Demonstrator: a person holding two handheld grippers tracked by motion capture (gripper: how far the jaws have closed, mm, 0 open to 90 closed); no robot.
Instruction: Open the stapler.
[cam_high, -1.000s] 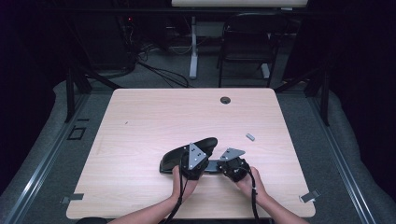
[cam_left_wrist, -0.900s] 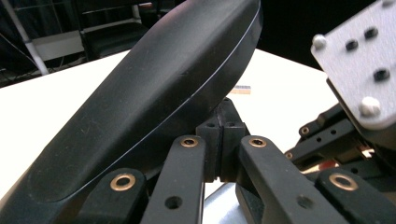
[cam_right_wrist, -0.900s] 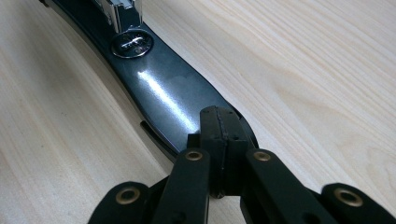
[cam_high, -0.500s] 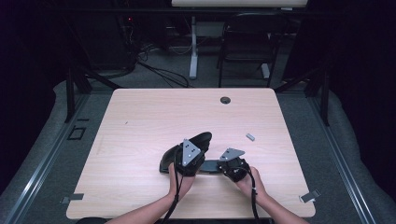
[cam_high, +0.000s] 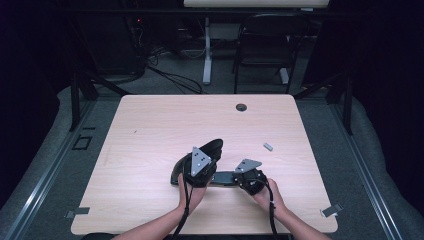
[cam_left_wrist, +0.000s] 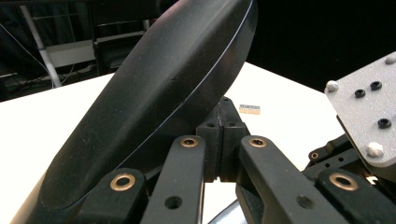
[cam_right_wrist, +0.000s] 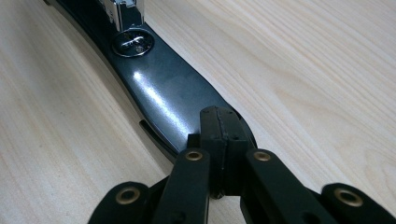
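A black stapler lies swung open near the table's front middle. Its long top arm (cam_high: 211, 148) (cam_left_wrist: 159, 84) tilts up and away, and its flat base (cam_high: 225, 178) (cam_right_wrist: 163, 88) rests on the wood. My left gripper (cam_high: 206, 159) (cam_left_wrist: 219, 140) is shut, pads together, with the raised arm leaning along its left jaw. My right gripper (cam_high: 241, 178) (cam_right_wrist: 219, 126) is shut too, its tips pressing on the rounded end of the base. The silver anvil plate (cam_right_wrist: 133, 43) shows farther along the base. A small strip of staples (cam_high: 268, 146) (cam_left_wrist: 249, 109) lies apart to the right.
The wooden table (cam_high: 150, 130) has a round cable hole (cam_high: 241, 107) at its far edge. A dark folding chair (cam_high: 265, 45) and a desk leg (cam_high: 206, 50) stand beyond it. The person's hands come in at the front edge.
The left gripper has shifted slightly left and up, and the stapler's top arm stands steeper than before. The right gripper has stayed on the base.
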